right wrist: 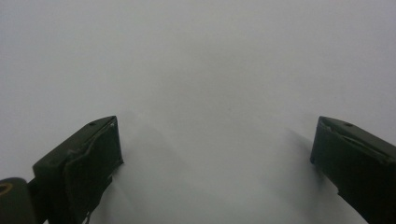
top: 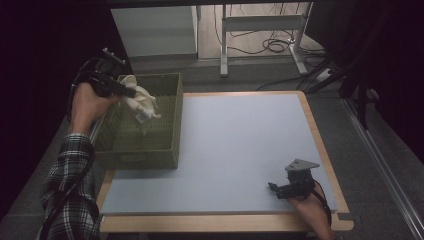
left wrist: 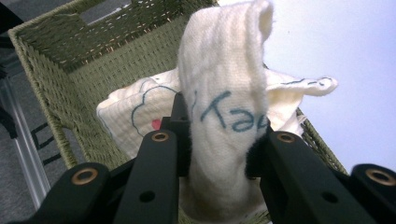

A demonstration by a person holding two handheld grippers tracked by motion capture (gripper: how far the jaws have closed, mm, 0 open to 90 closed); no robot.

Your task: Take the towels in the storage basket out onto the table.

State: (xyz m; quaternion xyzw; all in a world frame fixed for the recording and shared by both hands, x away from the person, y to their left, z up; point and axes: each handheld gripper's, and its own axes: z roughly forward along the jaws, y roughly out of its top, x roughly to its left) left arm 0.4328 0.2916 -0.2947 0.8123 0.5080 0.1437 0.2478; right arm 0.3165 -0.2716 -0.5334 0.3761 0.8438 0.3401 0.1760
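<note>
Left claw (left wrist: 219,140) clenched on a cream cloth (left wrist: 224,93), held above the green wicker basket (top: 167,150) at the worktop's (top: 240,145) left edge; lifting out or dropping in, hard to tell. Right claw (top: 280,190) released, jaws wide, parked empty near the front right, out of the way.

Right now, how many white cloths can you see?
1 for sure: a cream-white knitted cloth with blue stitching, pinched in the left gripper above the green woven basket. More may lie hidden inside the basket.
</note>
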